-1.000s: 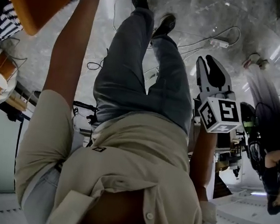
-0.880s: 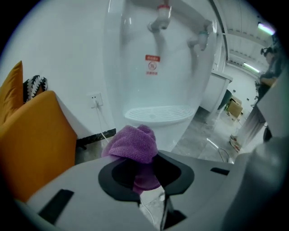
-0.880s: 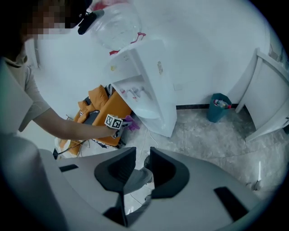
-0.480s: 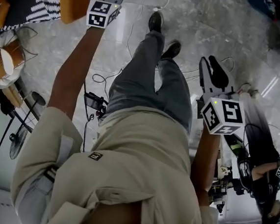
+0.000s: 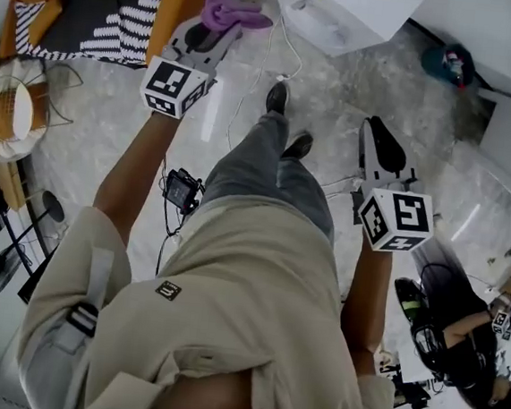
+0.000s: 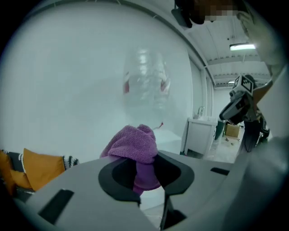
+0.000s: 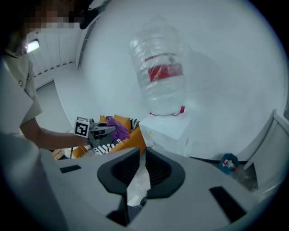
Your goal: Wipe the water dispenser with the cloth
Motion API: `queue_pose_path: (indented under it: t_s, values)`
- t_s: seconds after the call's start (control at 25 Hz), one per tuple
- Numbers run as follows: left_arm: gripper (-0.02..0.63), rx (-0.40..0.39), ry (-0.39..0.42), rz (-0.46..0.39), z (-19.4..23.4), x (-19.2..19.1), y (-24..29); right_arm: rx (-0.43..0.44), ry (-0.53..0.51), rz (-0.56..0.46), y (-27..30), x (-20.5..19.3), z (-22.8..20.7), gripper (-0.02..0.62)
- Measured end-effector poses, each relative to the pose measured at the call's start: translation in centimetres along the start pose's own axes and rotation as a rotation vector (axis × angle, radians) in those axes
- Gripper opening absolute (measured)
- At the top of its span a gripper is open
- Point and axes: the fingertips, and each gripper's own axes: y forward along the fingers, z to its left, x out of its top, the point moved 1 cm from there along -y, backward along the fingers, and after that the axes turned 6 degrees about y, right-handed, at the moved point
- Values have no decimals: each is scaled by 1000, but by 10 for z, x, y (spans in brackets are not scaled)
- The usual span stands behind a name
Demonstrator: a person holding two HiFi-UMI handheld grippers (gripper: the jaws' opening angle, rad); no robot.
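Note:
In the head view my left gripper [image 5: 217, 26] reaches forward at the upper left, shut on a bunched purple cloth [image 5: 231, 12]. The white water dispenser [image 5: 345, 19] stands just beyond it to the right, apart from the cloth. In the left gripper view the cloth [image 6: 133, 142] bulges from the jaws with the clear bottle [image 6: 146, 85] blurred behind. My right gripper [image 5: 381, 130] hangs at the right over the floor, shut and empty. The right gripper view shows its jaws [image 7: 142, 155] together, the bottle with a red label [image 7: 160, 72] upside down on the dispenser body [image 7: 167, 131], and the cloth [image 7: 118, 128] to the left.
An orange and striped fabric heap [image 5: 95, 4] lies left of the dispenser. A wire basket [image 5: 13, 108] and a fan stand [image 5: 7, 265] are at the left. Cables and a black device [image 5: 183, 189] lie on the floor. Another person [image 5: 467, 345] is at lower right.
The head view has swung up, so the dispenser now shows at the top. My left gripper with the cloth has come fully into view near it. The right gripper keeps its place.

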Motion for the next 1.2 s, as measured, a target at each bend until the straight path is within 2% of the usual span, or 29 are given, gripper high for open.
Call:
queue_pose_path:
  t_s: [0.24,0.4,0.6,0.72,0.88,1.2]
  values:
    - [101,9,79,-239,-31,144,-62,3,-88,-174,-44,55,29,34]
    - [101,-1,162,-279,-60,203,-101,1,-178,-273,-81,85,50,21]
    - [104,-12,226,-379,-88,270,-127,8,-201,-365,-124,112,62,21]
    - [106,-15,242,-416,-101,294,-140,7,-202,-394,-145,118,64,21]
    - [106,-3,215,-481,-115,320,-156,2,-215,-428,-172,125,65,21]
    - [106,4,201,-478,-131,325,-177,-3,-216,-464,-202,126,65,21]
